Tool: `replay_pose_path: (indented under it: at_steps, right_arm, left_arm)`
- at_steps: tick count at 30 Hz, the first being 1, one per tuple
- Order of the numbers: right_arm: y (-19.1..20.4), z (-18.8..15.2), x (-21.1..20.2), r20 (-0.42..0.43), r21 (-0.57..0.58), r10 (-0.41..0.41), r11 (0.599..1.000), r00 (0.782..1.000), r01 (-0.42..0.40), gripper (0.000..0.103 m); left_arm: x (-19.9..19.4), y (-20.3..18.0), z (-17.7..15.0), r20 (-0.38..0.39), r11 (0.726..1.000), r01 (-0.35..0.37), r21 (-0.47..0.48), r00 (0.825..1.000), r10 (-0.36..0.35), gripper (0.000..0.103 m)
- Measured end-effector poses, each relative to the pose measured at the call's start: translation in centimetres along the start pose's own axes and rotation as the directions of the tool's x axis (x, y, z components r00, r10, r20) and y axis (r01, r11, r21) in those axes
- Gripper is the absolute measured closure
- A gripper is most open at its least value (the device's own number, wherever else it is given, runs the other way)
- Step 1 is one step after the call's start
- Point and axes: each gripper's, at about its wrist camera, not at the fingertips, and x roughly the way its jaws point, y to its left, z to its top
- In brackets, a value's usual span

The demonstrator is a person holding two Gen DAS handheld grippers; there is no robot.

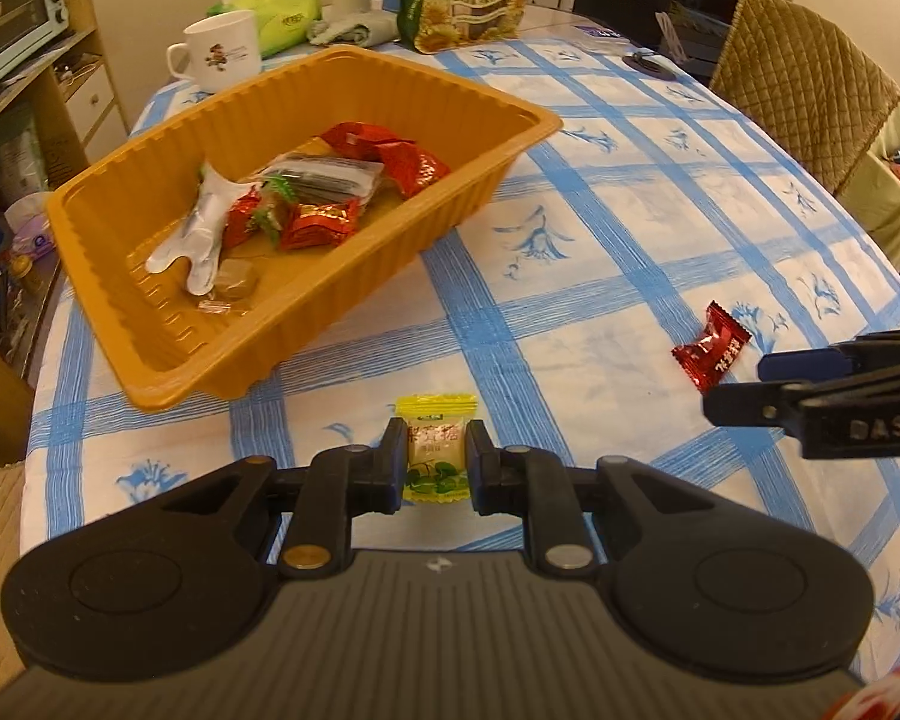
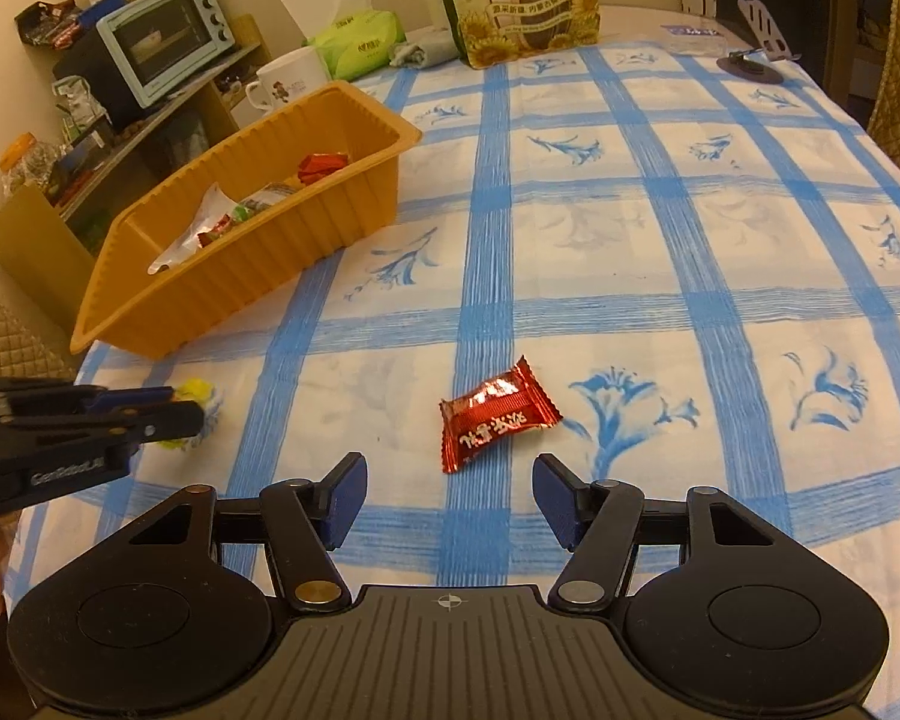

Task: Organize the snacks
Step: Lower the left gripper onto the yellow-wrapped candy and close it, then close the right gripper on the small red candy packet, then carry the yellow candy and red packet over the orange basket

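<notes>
Candy (image 1: pixel 437 455), yellow, sits pinched in the left hand-held gripper (image 1: pixel 435 463), mostly hidden lower left in right view; right hand-held gripper (image 2: pixel 447 495) spread below red candy (image 2: pixel 498 414).

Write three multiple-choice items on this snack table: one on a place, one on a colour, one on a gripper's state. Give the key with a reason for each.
1. Where does the red candy lie?
A. in the tray
B. on the tablecloth
C. in the mug

2. What colour is the tray?
A. orange
B. green
C. white

3. How does the left gripper stand?
A. wide open over bare cloth
B. shut on the red candy
C. closed on the yellow candy

Key:
1 B: it rests on the blue-checked tablecloth, ahead of the open right gripper.
2 A: its ribbed walls are orange.
3 C: both fingers press the yellow wrapper's sides.
</notes>
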Motion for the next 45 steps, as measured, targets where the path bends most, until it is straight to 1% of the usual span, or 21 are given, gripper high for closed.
replay_pose_path:
  at_steps: [4,9,11,14,19,21,23,29,36,45]
  right_arm:
    - [0.2,0.6,1.3,-0.003,-0.013,-0.011,1.0,1.0,0.011,0.041]
    - [0.7,1.8,2.3,0.017,-0.041,-0.02,0.999,1.0,0.02,0.041]
    - [1.0,2.2,2.7,0.024,-0.063,-0.028,0.998,0.999,0.03,0.049]
    - [1.5,2.5,3.2,0.022,-0.096,-0.048,0.994,0.999,0.05,0.055]
    - [1.6,2.4,3.7,0.025,-0.121,-0.084,0.989,0.996,0.086,0.063]
    - [1.8,2.4,3.8,0.031,-0.144,-0.104,0.984,0.994,0.107,0.068]
    - [1.9,2.4,3.9,0.034,-0.161,-0.117,0.98,0.993,0.12,0.077]
    - [1.6,2.3,3.7,0.03,-0.171,-0.106,0.979,0.994,0.109,0.078]
    - [1.7,2.0,2.8,0.028,-0.167,-0.075,0.983,0.997,0.078,0.079]
    - [3.3,2.4,-0.1,0.052,-0.167,0.018,0.986,0.998,-0.009,0.079]
  left_arm:
    - [-0.2,0.3,-0.1,0.002,1.0,-0.004,-0.013,1.0,0.004,0.085]
    - [-0.2,0.8,-0.3,0.001,0.999,-0.015,-0.032,1.0,0.015,0.085]
    - [-0.3,1.0,-0.4,0.0,0.999,-0.021,-0.039,1.0,0.021,0.085]
    - [-0.3,1.3,-0.6,-0.005,0.998,-0.029,-0.049,1.0,0.029,0.085]
    - [-0.3,1.7,-0.8,-0.011,0.998,-0.036,-0.06,0.999,0.036,0.085]
    - [-0.3,1.7,-0.8,-0.011,0.997,-0.039,-0.062,0.999,0.038,0.085]
    - [-0.4,1.7,-0.8,-0.011,0.997,-0.038,-0.061,0.999,0.037,0.085]
    - [-0.6,1.4,-0.9,-0.007,0.998,-0.035,-0.058,0.999,0.034,0.085]
    - [-1.6,1.2,-0.8,0.013,0.998,-0.027,-0.062,1.0,0.028,0.085]
    - [-4.5,0.8,0.0,0.077,0.998,-0.01,-0.067,0.997,0.015,0.085]
